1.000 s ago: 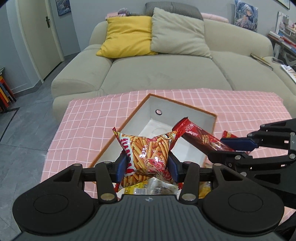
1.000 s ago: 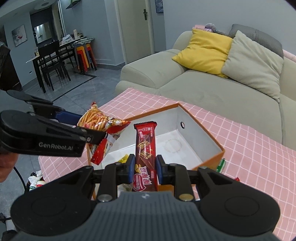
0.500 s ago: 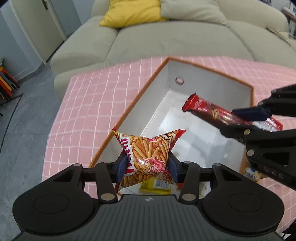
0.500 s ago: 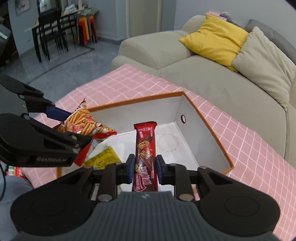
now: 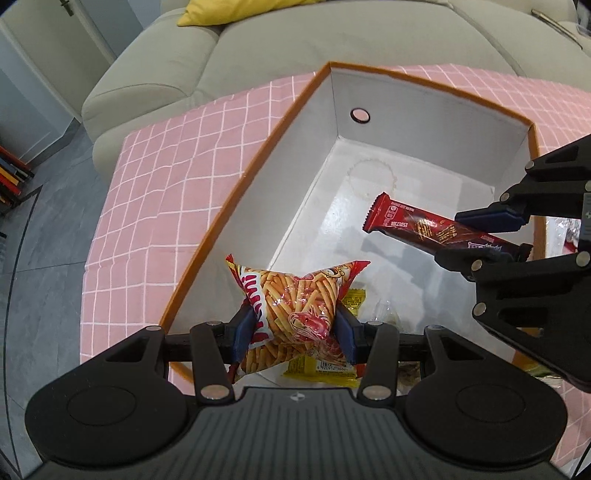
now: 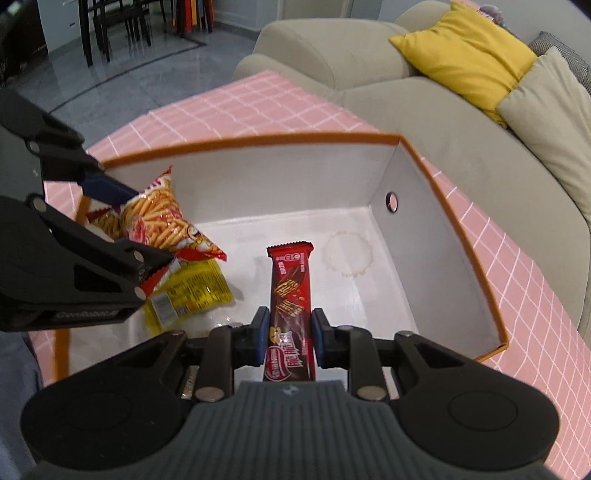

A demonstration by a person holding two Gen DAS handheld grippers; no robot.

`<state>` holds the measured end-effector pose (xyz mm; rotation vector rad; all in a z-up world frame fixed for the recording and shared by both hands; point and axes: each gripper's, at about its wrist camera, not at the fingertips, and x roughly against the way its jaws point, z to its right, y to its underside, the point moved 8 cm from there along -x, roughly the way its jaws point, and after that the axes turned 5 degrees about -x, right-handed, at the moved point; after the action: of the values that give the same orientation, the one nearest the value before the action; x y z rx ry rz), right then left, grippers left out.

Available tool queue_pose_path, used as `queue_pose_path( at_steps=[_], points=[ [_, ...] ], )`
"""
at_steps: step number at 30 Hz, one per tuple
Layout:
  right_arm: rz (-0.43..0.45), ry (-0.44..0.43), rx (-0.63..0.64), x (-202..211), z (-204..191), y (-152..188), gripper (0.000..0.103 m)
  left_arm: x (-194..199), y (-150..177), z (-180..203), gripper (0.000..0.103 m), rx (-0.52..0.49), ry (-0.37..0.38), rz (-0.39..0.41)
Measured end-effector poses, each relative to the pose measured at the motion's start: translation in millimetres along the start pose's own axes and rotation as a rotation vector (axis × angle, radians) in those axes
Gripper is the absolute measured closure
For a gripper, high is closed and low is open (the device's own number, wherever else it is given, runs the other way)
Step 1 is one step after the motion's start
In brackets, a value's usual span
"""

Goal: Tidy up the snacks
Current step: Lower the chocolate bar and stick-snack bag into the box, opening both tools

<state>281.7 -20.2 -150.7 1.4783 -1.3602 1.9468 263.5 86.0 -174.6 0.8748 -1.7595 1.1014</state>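
Firmly, my left gripper [image 5: 295, 326] clamped the chips bag [image 5: 295, 310] and my right gripper [image 6: 290, 328] the wafer bar [image 6: 290, 291] (both over the box [image 6: 461, 236]).

Setting: a home living room.

- Sofa [image 6: 424, 110]: large, beige, upholstered, with rounded arms; the landmark of the room.
- Yellow cushion [image 6: 465, 55] and grey-beige cushion [image 6: 546, 110]: propped side by side against the sofa's back.
- Table [image 5: 177, 192]: low, directly in front of the sofa, covered by a pink cloth with a white grid.
- Box [image 6: 458, 236]: orange-rimmed, white inside, on the table before the sofa; packaged snacks lie in it.
- Floor [image 6: 122, 74]: glossy grey tile, beyond the sofa's arm.
- Dining chairs [image 6: 110, 22]: dark, on the tile well beyond the sofa's arm.
- Door [image 5: 74, 22]: pale, past the sofa's end.
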Motion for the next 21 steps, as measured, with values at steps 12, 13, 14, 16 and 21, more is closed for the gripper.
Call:
queue_pose_path(
  at_steps=[12, 13, 14, 16, 21],
  points=[
    [-0.067, -0.013, 0.000, -22, 3, 15, 0.083, -23, 5, 0, 0.049, -0.031, -0.026, -0.072],
    [-0.072, -0.016, 0.000, -22, 3, 16, 0.083, -24, 5, 0, 0.048, -0.033, -0.025, -0.077],
    [-0.077, -0.020, 0.000, -23, 2, 17, 0.083, -24, 7, 1, 0.048, -0.034, -0.024, -0.082],
    [-0.082, -0.023, 0.006, -24, 1, 17, 0.083, -25, 8, 2, 0.047, -0.041, -0.024, -0.088],
    [-0.086, -0.023, -0.002, -22, 2, 16, 0.083, -23, 11, 4, 0.042, -0.052, -0.025, -0.090]
  ],
)
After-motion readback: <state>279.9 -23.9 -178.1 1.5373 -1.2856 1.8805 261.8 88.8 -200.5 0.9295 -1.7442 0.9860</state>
